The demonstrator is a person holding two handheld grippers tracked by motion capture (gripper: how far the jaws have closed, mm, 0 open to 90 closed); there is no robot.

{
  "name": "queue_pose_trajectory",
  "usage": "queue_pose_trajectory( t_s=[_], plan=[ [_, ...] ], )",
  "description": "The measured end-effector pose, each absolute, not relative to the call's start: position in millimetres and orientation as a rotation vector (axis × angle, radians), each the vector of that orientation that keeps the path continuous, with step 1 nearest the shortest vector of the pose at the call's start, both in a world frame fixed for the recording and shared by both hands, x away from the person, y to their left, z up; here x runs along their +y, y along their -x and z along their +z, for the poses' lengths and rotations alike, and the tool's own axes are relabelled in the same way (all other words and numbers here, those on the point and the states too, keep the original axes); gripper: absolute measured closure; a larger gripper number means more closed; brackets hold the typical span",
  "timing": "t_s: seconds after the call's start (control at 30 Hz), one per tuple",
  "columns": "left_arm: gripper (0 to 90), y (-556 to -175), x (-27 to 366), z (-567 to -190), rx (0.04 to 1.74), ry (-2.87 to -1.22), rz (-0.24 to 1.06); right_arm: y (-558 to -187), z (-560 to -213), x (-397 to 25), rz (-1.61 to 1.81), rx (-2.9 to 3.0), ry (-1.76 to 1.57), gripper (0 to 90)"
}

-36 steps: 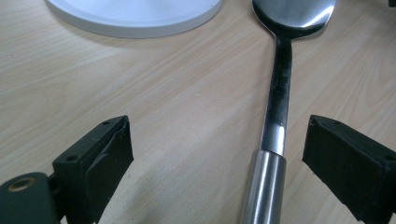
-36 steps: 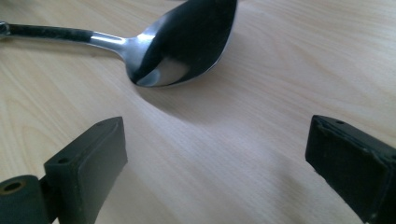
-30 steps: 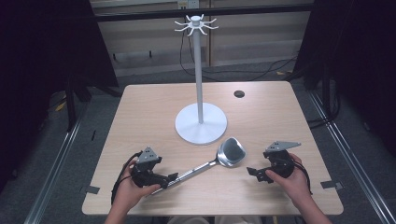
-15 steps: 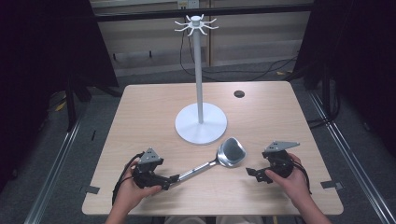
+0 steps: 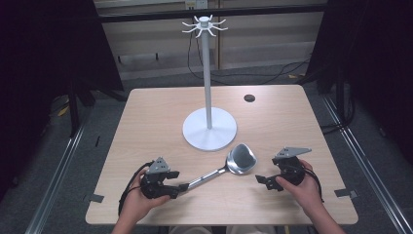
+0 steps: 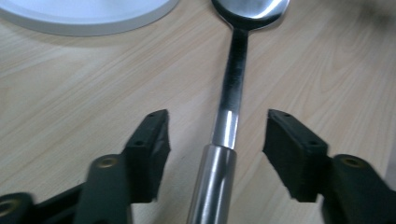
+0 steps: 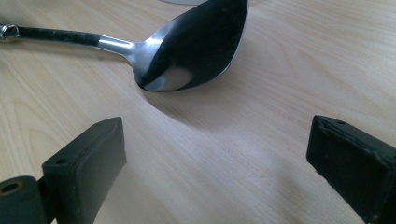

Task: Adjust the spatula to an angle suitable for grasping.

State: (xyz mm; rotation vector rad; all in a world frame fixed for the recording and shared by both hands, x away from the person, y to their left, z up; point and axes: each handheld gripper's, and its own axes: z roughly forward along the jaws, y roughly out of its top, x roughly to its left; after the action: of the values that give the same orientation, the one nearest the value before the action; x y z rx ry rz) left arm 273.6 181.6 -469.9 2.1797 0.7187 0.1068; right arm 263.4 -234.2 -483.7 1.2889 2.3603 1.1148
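On the wooden tabletop, a steel ladle lies flat; the left gripper straddles its handle, jaws wide, while the right gripper gapes near the bowl.

From my seat the table is evenly lit from above, while the room around it falls off nearly black. In the left gripper view the spoon handle glares white and the near jaws go soft. In the right gripper view the spoon bowl throws a soft shadow toward me, and the near jaws blur.
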Motion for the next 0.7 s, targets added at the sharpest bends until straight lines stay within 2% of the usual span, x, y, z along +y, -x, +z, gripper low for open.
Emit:
queue_pose_trajectory(
  t_s=[0.13,0.17,0.2,0.33,0.37,0.7],
  plan=[
    [65.1,-271.8,178.6,-470.7,0.702,-2.209,0.072,-263.5,-483.3,-233.2,1.117,2.362,-1.288,4.3],
    [65.1,-271.4,177.5,-471.8,0.691,-2.216,0.058,-263.5,-483.3,-233.2,1.117,2.362,-1.288,4.3],
    [70.5,-270.1,175.9,-472.6,0.665,-2.241,0.056,-263.8,-483.3,-232.7,1.118,2.363,-1.282,4.2],
    [77.7,-269.2,174.1,-474.4,0.641,-2.263,0.027,-264.1,-483.5,-231.9,1.119,2.365,-1.281,4.2],
    [82.2,-269.1,173.1,-475.2,0.64,-2.268,0.024,-264.4,-483.6,-231.7,1.118,2.366,-1.279,4.2],
    [88.4,-270.6,171.1,-485.2,0.646,-2.309,-0.031,-264.0,-483.3,-232.3,1.128,2.358,-1.286,4.2]
  ],
)
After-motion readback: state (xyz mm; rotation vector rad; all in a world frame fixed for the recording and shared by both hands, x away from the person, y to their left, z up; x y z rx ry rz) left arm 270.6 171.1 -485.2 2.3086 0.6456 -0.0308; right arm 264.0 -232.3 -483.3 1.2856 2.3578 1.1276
